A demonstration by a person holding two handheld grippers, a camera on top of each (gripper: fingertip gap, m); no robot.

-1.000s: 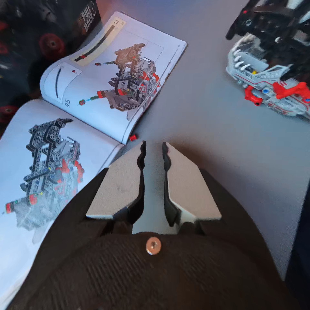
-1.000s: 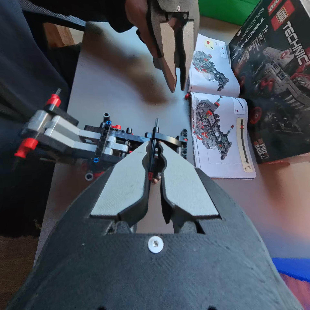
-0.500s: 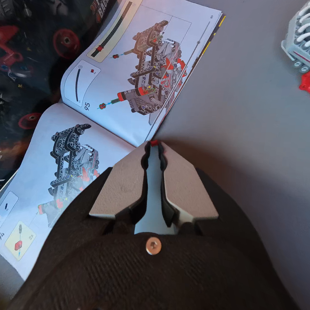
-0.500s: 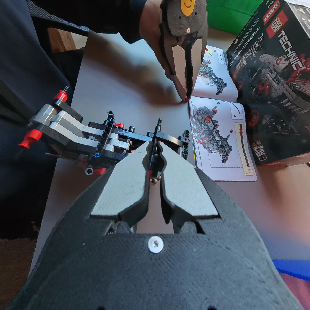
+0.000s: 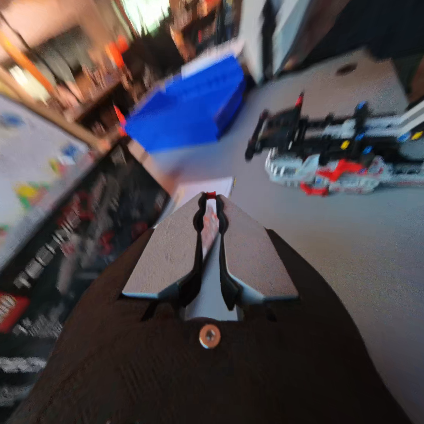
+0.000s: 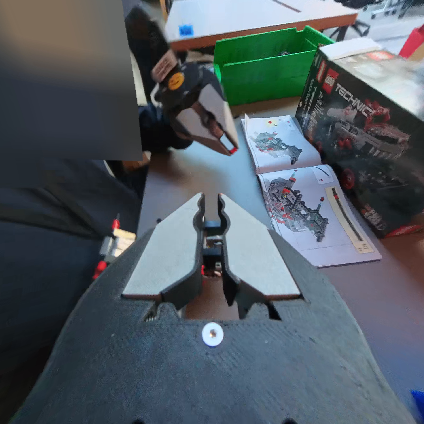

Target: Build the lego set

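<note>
green bin [image 6: 263, 68], dark contents unclear

A green open-topped plastic bin [image 6: 263, 71] stands on the grey tabletop [image 6: 195, 174]. A blue plastic bin [image 5: 185, 114], blurred, sits near its far edge. Behind, another orange-edged table [image 6: 252, 20] carries a small blue sticker [image 6: 185, 30].

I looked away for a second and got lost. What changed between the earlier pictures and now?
The left gripper went down beside the instruction booklet, closed on the small red piece lying there, and lifted it off the table, swinging toward the lego model. The right gripper stays clamped on the model's black frame; booklet and box have not moved.
</note>
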